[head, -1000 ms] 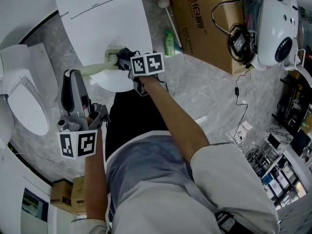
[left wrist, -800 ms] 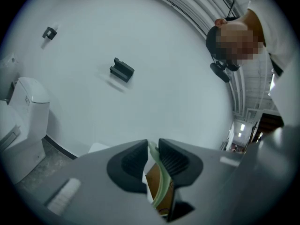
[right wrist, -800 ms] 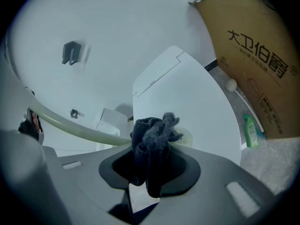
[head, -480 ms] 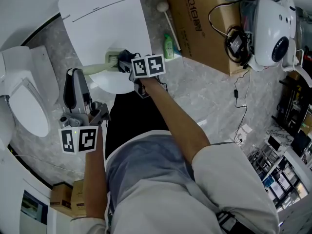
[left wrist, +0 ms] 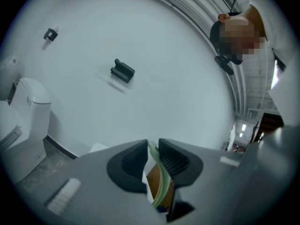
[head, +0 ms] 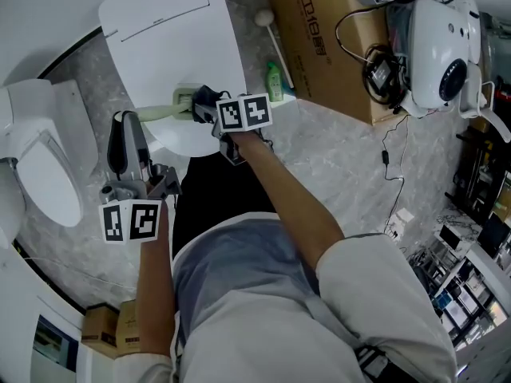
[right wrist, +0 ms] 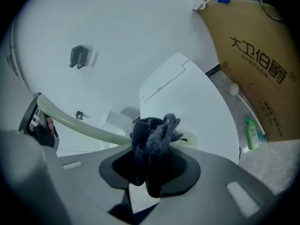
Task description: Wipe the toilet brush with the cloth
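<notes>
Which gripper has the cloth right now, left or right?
The right gripper, shut on the dark cloth; the left gripper instead clamps the pale green toilet brush handle.

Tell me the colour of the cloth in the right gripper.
Dark bluish grey: the cloth shows best in the right gripper view.

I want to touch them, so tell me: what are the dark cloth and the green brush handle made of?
The cloth looks like soft, fuzzy fabric, maybe microfibre: its dark blue-grey edges are fluffy and it bunches into folds. The brush handle is probably plastic: it is smooth, evenly pale green and bent in one moulded-looking curve.
</notes>
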The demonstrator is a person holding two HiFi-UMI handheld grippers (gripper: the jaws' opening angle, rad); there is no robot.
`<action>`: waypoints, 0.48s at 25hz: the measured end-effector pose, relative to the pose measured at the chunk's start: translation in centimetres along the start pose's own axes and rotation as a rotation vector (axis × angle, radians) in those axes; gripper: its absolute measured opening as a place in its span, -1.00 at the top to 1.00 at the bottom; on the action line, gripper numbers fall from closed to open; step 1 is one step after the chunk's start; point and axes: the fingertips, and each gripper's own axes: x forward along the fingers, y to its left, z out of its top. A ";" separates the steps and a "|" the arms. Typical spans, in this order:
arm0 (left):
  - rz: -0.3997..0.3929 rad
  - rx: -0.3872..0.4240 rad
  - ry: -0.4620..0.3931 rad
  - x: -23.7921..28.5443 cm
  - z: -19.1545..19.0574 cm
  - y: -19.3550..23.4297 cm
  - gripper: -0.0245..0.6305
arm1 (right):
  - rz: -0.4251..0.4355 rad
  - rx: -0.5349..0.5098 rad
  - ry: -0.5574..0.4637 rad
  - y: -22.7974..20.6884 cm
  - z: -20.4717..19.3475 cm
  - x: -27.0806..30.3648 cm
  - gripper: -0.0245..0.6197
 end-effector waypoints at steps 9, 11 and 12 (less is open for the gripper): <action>0.006 -0.001 0.003 -0.4 0.0 -0.2 0.93 | 0.025 -0.016 -0.015 1.7 0.4 -1.9 0.58; 0.007 -0.001 0.004 -0.5 0.1 -0.2 0.93 | 0.031 -0.021 -0.019 2.1 0.5 -2.2 0.58; 0.008 0.000 0.004 -0.5 0.1 -0.2 0.93 | 0.034 -0.022 -0.021 2.3 0.5 -2.4 0.58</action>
